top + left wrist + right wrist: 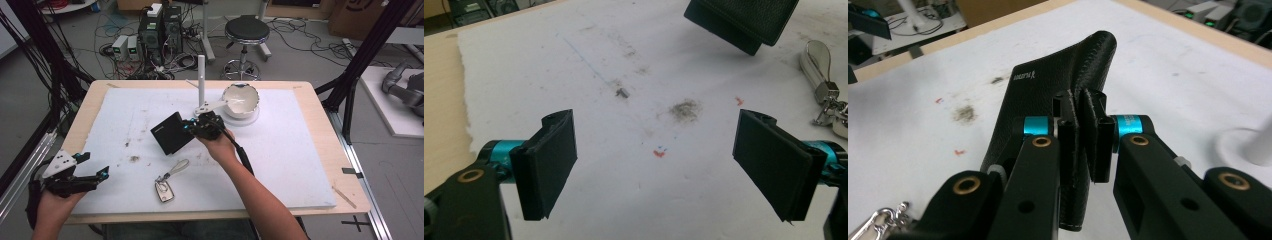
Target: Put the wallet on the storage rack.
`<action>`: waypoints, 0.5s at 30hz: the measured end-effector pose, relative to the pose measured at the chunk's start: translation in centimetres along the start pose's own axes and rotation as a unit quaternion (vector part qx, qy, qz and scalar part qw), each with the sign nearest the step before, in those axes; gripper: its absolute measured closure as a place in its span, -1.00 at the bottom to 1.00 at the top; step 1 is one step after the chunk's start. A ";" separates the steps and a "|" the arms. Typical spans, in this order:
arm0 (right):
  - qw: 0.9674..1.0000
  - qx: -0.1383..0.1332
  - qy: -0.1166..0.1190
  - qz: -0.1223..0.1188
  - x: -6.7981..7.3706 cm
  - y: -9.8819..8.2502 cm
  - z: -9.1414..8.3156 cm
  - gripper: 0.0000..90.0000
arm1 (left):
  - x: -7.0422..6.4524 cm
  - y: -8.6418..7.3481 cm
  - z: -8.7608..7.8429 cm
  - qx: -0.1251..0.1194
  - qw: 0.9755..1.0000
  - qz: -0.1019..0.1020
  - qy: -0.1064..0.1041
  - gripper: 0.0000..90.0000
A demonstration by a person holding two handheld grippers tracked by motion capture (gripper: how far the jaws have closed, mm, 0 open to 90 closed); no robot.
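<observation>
Black leather wallet (171, 132) is pinched at one edge by the right tool (199, 125), jaws squeezed tight on it; in the right gripper view the wallet (1048, 100) runs up and away from the jaws, with a small printed logo near its far end and stitching along the edge; it looks lifted a bit off the white mat (280, 150) at a tilt, sitting around the middle of the surface (325, 115), left of the hand holding it.

Left tool (92, 167) is down at the near left corner of the mat, well apart from the wallet; its jaws are spread wide with nothing between them, and in the left gripper view you can see the smudgy mat between the pads (549, 165), with the wallet (744, 22) way up at the top right.

Silver key fob with a strap (167, 182) lies flat on the mat, near the front edge, between the two tools and just below the wallet; white bowl (241, 100) sits on a round base behind the right tool, with a white post (201, 80) standing just left of it.
</observation>
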State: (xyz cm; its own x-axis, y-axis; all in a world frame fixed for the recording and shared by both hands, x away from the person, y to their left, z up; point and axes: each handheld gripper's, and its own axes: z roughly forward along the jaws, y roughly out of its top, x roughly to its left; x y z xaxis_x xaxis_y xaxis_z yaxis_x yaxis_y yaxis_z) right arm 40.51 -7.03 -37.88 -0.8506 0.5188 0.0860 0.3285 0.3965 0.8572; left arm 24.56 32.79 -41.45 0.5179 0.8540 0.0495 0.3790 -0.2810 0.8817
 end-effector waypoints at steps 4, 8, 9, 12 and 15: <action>1.000 -0.005 -0.016 0.002 -0.7 0.1 -1.5 0.92 | -0.1 0.5 0.9 -0.003 1.000 0.001 -0.008 -0.61; 0.999 -0.014 -0.037 0.002 -1.5 0.4 -3.6 0.92 | -0.2 1.1 1.8 -0.004 1.000 0.004 -0.018 -0.61; 0.999 -0.018 -0.047 -0.001 -1.9 0.6 -4.6 0.92 | -0.2 1.2 2.1 -0.004 1.000 0.006 -0.021 -0.61; 0.998 -0.022 -0.057 -0.001 -2.3 0.7 -5.5 0.92 | -0.3 1.5 2.6 -0.004 1.000 0.007 -0.027 -0.61; 0.996 -0.026 -0.080 -0.003 -3.3 1.3 -7.4 0.92 | -0.4 1.7 3.1 -0.006 0.999 0.010 -0.032 -0.61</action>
State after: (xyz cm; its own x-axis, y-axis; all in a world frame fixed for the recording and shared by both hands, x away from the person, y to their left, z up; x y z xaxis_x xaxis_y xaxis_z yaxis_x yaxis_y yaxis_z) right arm 40.65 -13.85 -33.33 -0.7751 0.6319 0.0027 0.2980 0.3618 0.8833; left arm 27.40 30.60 -41.38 0.5741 0.8180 0.0372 0.3588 -0.2921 0.8865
